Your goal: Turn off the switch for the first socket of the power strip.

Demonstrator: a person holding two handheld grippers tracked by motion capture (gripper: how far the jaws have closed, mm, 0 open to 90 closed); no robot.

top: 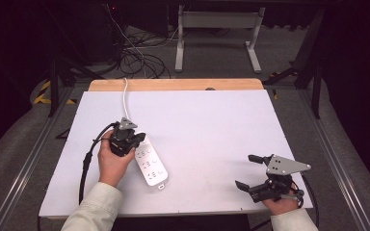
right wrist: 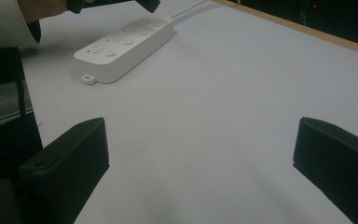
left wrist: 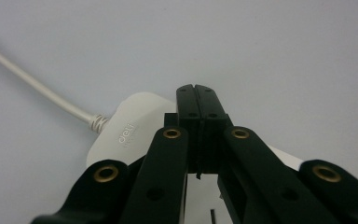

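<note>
**Left tongs over power strip**

Left tongs pressed together, nothing between them, tips above the cord end of the white power strip. Strip lies flat on the white desk, left of centre, cord trailing to far edge. Right tongs spread apart, empty, near the desk's front right corner.

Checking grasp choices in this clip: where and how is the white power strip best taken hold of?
Probably across the power strip's narrow width at mid-body, coming from above. It lies flat on the table, long and slim, so the long side edges give parallel faces for two jaws. The cord leaves its far end, so avoid that end. The left gripper, shut, is over that end; the open right gripper stands apart.
</note>
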